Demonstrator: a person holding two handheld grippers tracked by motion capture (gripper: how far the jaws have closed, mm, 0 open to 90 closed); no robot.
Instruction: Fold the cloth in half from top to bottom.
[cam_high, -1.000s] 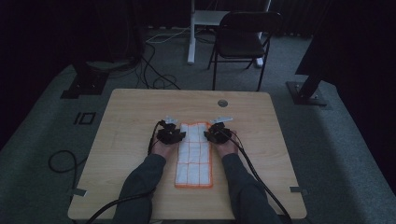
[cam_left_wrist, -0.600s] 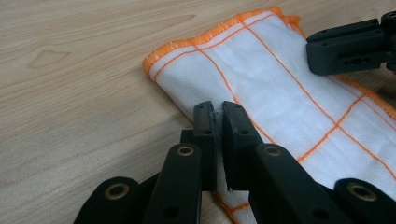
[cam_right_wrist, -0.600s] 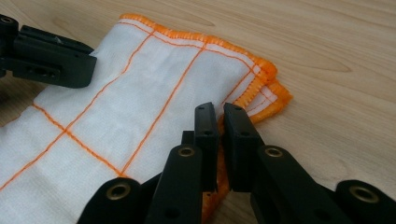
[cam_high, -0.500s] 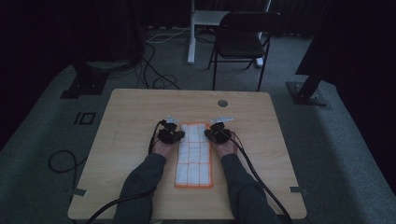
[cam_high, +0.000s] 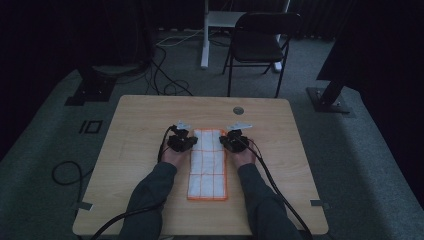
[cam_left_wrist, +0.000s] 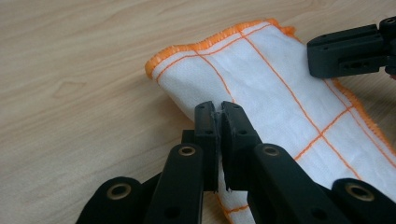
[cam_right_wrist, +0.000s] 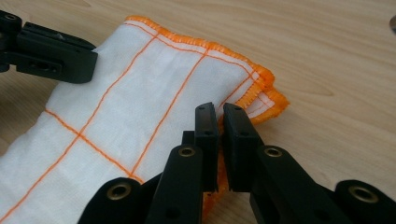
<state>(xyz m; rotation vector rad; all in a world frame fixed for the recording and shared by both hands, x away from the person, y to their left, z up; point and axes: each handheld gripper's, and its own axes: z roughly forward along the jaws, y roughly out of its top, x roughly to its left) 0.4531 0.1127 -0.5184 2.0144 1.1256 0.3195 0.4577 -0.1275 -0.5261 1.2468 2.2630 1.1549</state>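
high view: folded white dishcloth with orange grid (cam_high: 207, 164) lies mid-desk (cam_high: 140, 125), left gripper (cam_high: 187, 143) and right gripper (cam_high: 226, 142) at its far corners | left gripper view: fingers (cam_left_wrist: 205, 123) just closed, clamped on the cloth's edge | right gripper view: fingers (cam_right_wrist: 236, 126) just closed, clamped on its orange hem

Dim high view, bright sharp close-ups

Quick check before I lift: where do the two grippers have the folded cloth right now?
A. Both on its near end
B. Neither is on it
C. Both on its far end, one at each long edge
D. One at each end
C: in the high view the left gripper and right gripper sit at opposite long edges of the cloth near its far end, jaws pinched on its edges.
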